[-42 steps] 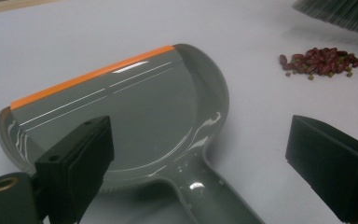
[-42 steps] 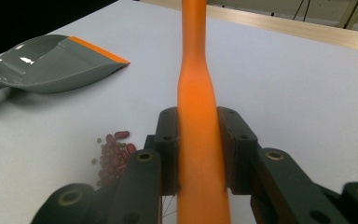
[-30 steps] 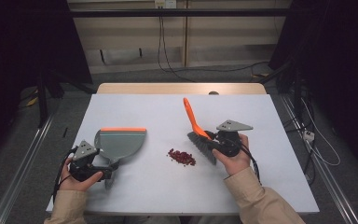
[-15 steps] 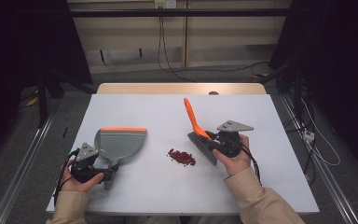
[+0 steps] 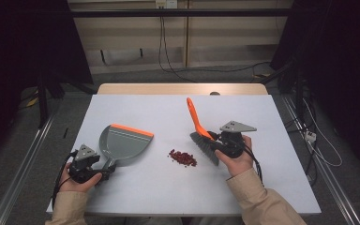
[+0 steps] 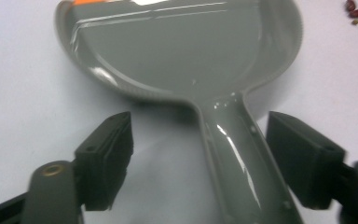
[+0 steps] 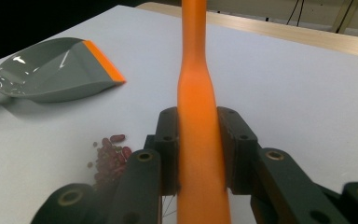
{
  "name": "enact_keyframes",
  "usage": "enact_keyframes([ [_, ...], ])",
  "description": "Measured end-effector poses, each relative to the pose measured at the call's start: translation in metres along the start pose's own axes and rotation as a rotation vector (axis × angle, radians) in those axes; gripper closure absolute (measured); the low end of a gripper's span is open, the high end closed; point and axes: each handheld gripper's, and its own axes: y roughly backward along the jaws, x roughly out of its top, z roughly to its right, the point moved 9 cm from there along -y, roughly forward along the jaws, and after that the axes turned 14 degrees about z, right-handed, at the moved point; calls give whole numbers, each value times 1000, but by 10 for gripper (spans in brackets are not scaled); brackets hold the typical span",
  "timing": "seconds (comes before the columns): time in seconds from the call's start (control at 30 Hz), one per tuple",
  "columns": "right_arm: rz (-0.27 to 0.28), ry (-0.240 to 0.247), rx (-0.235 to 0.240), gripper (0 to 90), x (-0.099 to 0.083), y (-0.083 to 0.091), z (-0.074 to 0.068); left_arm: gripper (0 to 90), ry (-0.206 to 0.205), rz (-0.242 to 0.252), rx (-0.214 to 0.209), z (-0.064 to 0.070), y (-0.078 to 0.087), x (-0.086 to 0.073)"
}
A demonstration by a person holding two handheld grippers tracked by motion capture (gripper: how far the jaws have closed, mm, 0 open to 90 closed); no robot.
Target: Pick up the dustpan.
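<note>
A grey dustpan [image 5: 122,144] with an orange lip lies flat on the white table [image 5: 262,117], left of centre. Its handle [image 6: 242,158] runs between the jaws of my left gripper [image 5: 104,172], which stands open around it; the pads [image 6: 107,158] are clear of the handle on both sides. My right gripper [image 5: 214,139] is shut on the orange handle [image 7: 196,121] of a small brush [image 5: 205,145], whose grey bristles rest near the table. A small heap of dark red beans [image 5: 183,157] lies between dustpan and brush.
The table's far edge is a wooden strip [image 5: 183,89]. Cables hang from the wall behind, and a metal rail [image 5: 23,164] runs along the floor at the left. Bare white surface lies at the back of the table and near its front edge.
The dustpan has turned so its orange lip points more to the right. My left gripper has slid back toward the front edge along the handle. The right gripper and brush have stayed put.
</note>
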Motion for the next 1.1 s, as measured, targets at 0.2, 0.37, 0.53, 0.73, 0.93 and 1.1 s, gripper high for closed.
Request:
enact_keyframes([
  [0.2,2,-3,-1,718,0,0,1,573,-20,-25,-2,-1,-7,-2],
  [0.37,4,-2,-4,718,0,1,2,621,-27,-25,-17,-3,-7,1],
  [0.53,6,-8,-3,718,-1,1,3,625,-23,2,-34,-4,-4,7],
  [0.73,3,-10,-4,718,-2,0,4,627,-33,42,-64,-3,6,17],
  [0.93,1,-15,-6,718,-2,-1,5,626,-51,25,-87,3,2,13],
  [1.1,-3,-14,-3,718,-3,-1,4,618,-50,12,-78,1,-5,6],
])
